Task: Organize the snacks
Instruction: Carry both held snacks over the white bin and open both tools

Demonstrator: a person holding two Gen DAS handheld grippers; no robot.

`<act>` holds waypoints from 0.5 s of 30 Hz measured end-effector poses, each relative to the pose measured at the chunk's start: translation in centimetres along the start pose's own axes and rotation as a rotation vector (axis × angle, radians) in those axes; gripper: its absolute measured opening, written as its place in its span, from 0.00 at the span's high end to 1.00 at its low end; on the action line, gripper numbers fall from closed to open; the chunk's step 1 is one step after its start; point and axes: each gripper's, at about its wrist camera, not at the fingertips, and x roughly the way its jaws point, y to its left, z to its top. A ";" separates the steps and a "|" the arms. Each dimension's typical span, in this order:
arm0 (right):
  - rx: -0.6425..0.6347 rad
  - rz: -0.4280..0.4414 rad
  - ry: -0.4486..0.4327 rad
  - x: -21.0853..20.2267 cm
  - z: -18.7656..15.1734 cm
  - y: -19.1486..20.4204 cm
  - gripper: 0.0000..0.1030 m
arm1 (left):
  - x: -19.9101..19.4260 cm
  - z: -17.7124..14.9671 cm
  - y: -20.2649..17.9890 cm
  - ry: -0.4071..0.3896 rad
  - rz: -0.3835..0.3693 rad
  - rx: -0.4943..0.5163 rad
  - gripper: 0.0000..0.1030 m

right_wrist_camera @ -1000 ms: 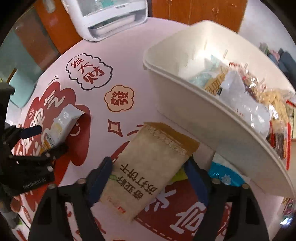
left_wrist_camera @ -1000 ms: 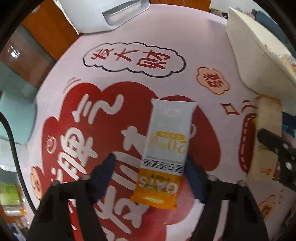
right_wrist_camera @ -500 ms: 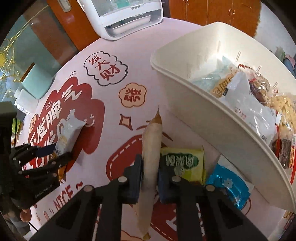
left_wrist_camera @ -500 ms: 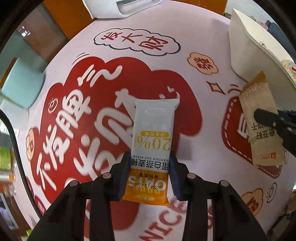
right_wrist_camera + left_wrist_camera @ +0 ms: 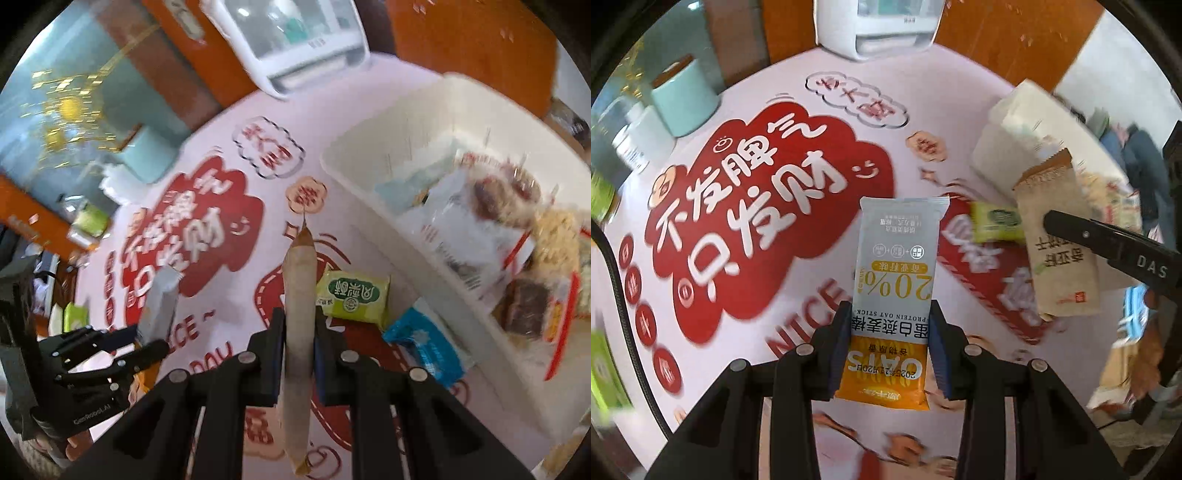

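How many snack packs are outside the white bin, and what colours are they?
Grey and orange: 1, the oat bar in the left gripper.
Brown: 1, the brown pack in the right gripper.
Green: 1, the green pack on the mat.
Blue: 1, the blue pack beside the bin.
Total: 4.

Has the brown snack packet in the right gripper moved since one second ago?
Yes. The brown packet, flat on the table mat then, is now lifted, edge-on in the right gripper.
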 end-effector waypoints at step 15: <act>-0.151 0.080 -0.176 -12.8 1.5 -7.2 0.87 | -9.9 -1.2 -13.5 -0.239 0.049 -0.193 0.63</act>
